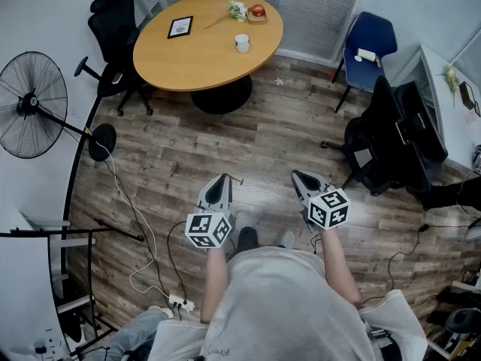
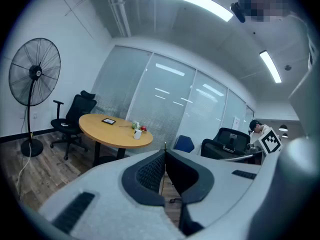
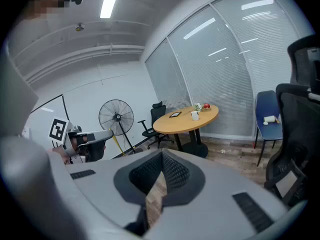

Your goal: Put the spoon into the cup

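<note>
A white cup (image 1: 242, 43) stands on the round wooden table (image 1: 203, 55) far ahead of me. It also shows small in the left gripper view as the cup (image 2: 137, 133) and in the right gripper view as the cup (image 3: 195, 115). A thin stick-like thing (image 1: 217, 22) lies by a small plant (image 1: 237, 10); it is too small to tell if it is the spoon. My left gripper (image 1: 224, 177) and right gripper (image 1: 297, 174) are held low over the wooden floor, well short of the table. Both are shut with nothing between the jaws.
On the table also lie a dark framed picture (image 1: 179, 27) and a red apple (image 1: 258, 10). A standing fan (image 1: 30, 104) and a black chair (image 1: 113, 28) are at the left. A blue chair (image 1: 368, 47) and a black office chair (image 1: 394, 138) are at the right. Cables (image 1: 143, 232) run across the floor.
</note>
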The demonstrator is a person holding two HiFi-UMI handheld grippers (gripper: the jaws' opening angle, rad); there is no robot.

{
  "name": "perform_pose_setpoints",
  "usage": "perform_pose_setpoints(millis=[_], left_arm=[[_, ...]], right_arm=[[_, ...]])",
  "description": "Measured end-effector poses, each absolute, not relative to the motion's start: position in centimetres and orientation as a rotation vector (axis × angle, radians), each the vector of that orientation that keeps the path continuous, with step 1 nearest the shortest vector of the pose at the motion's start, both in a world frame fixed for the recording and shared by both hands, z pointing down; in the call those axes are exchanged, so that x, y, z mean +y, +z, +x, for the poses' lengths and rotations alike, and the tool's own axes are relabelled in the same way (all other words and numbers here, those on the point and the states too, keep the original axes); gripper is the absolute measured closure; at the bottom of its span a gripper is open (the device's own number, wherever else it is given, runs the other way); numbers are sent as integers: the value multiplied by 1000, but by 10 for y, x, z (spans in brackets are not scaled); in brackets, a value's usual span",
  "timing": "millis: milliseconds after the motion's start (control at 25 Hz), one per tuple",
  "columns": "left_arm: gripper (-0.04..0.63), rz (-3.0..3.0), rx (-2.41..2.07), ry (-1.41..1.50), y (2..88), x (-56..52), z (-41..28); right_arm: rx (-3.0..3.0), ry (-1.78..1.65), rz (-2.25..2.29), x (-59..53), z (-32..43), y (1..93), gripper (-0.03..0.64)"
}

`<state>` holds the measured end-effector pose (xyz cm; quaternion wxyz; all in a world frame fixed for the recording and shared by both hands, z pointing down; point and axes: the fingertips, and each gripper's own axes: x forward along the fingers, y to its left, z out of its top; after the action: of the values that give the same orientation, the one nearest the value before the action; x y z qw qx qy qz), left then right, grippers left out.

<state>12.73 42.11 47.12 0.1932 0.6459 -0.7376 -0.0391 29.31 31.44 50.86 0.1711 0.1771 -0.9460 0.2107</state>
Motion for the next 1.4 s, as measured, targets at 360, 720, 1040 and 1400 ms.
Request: perform_pose_setpoints(millis=[360,720,1040,1400], left_arm=[[583,1808,-2074,-123,473,420,115],[583,1826,-2070,-133,473,418,83],[583,1861,-2070,-121,469,418,29],[583,1840,-2083,-156,473,425,-25]], right_arm=[[-2698,591,483,313,276,508,620],[-2678,611,502,307,251,513,620],[-2711,651,580,296,206,509,620],[-2710,691,678,281,178,513,620]])
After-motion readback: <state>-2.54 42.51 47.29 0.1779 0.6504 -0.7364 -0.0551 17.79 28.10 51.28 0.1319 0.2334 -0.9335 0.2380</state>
